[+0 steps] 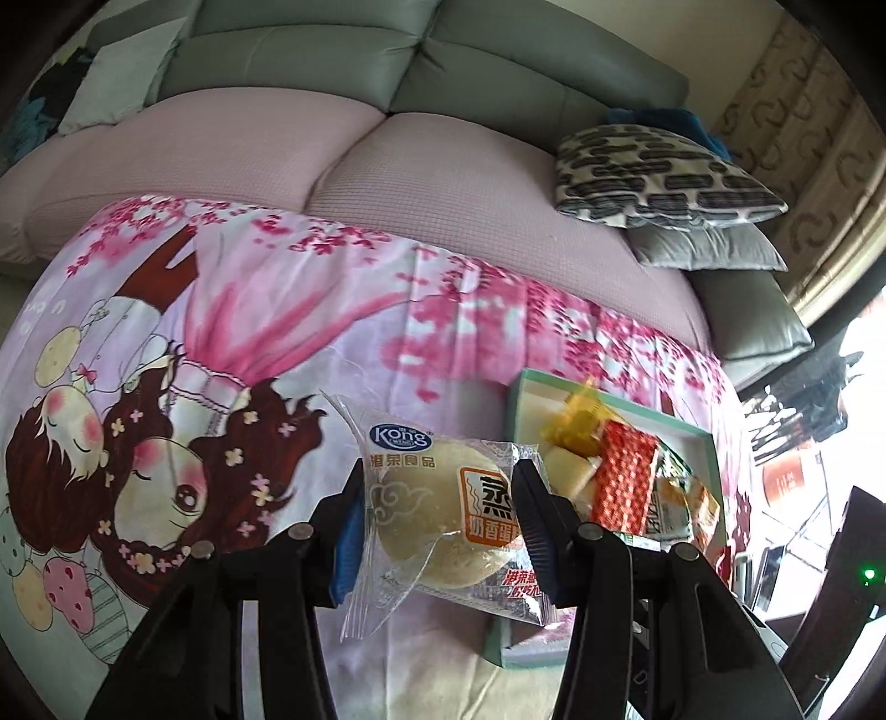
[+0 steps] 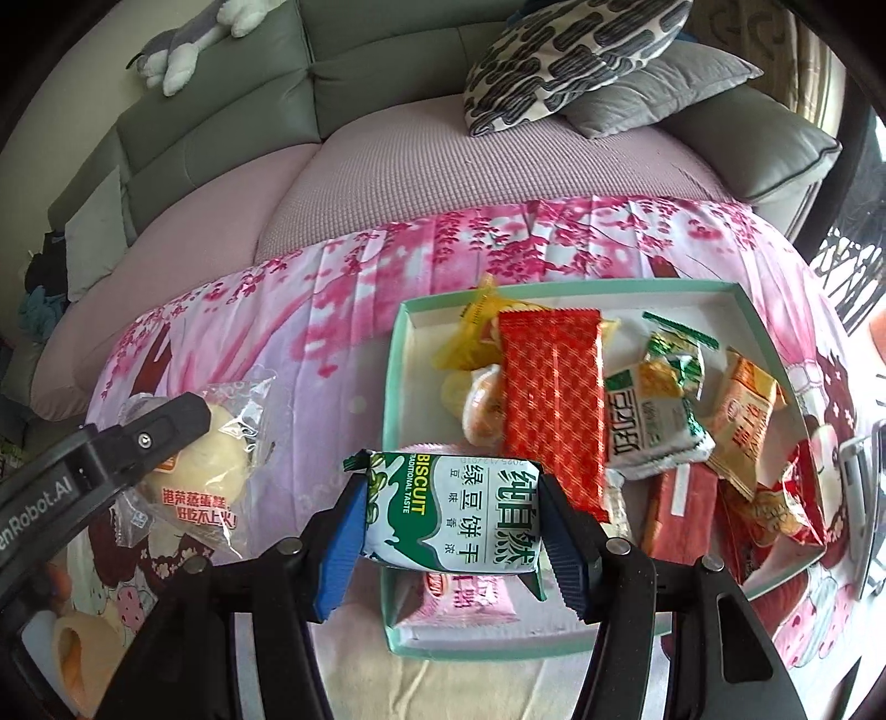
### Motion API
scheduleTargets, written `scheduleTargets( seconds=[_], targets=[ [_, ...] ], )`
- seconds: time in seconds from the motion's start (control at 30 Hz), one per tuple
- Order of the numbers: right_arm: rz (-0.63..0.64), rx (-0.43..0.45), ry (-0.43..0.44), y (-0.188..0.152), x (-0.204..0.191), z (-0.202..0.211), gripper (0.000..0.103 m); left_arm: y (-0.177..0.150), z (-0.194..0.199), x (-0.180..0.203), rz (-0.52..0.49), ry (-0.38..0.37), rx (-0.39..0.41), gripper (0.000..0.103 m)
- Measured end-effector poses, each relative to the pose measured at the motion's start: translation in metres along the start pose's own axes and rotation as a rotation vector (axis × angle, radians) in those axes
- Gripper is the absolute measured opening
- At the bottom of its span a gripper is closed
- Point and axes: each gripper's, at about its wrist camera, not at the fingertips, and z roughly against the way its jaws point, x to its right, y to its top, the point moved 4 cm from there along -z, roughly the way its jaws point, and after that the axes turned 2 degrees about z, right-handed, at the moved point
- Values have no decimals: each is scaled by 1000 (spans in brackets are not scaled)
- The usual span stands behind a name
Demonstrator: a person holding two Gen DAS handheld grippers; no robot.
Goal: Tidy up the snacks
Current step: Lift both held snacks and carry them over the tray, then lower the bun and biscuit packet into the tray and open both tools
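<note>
My left gripper is shut on a wrapped steamed cake in a clear packet, held above the pink cartoon cloth. That same cake and the left gripper's finger show at the left of the right wrist view. My right gripper is shut on a green and white biscuit packet, held over the near left corner of the mint-rimmed tray. In the tray lie a red wrapper, yellow candies and several other packets. The tray sits right of the cake in the left wrist view.
The pink cartoon cloth covers the table; behind it stands a sofa with a patterned cushion and a grey cushion. A plush toy lies on the sofa back. A pink packet rests at the tray's near edge.
</note>
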Motion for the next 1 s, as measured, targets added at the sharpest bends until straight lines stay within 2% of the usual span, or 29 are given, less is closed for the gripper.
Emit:
scheduleTargets(
  seconds=[0.17,0.37,0.6,0.8,1.0],
  targets=[
    [-56,12,-22,-7,27,7,63,-8,0,24,-59,-34,-2,51],
    [-146,33,-90,-8,74,16,63,-24,-6,59,-139,-93,-31,51],
    [-221,58,-147,-11,117,30,63,-40,-13,86,-219,-107,-42,51],
    [-259,61,-156,-14,137,33,63,-47,-25,96,-253,-115,-44,52],
    [-262,54,-140,-15,140,29,63,-51,-29,107,-283,-126,-20,52]
  ],
)
